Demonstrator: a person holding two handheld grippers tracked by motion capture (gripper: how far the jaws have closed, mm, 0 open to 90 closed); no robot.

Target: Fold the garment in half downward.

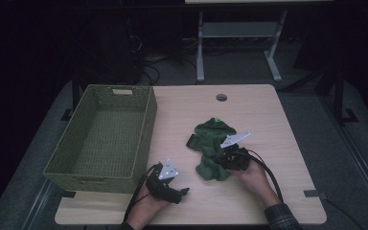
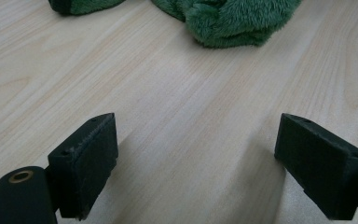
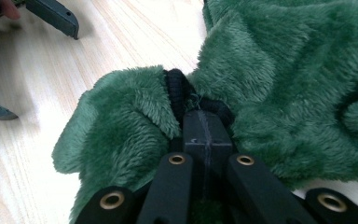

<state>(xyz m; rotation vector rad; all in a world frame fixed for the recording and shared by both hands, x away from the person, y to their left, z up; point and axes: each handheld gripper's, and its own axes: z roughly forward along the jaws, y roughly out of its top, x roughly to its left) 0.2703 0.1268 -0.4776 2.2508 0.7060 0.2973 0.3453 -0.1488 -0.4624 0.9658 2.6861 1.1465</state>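
Jaws of right gripper (image 3: 204,122) pinch fuzzy green garment (image 3: 279,70).

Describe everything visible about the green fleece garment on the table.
The green fleece garment is a small, fluffy, dark green piece with black ribbed trim, lying crumpled on the wooden table right of the woven basket. The right gripper is shut on a fold at its near end, pinching fleece and trim. The left gripper stands open, apart from it.

From above my side, the high view looks down on the table (image 1: 268,124); my gripper views skim it closely, both sharing the green plush garment (image 2: 233,21).
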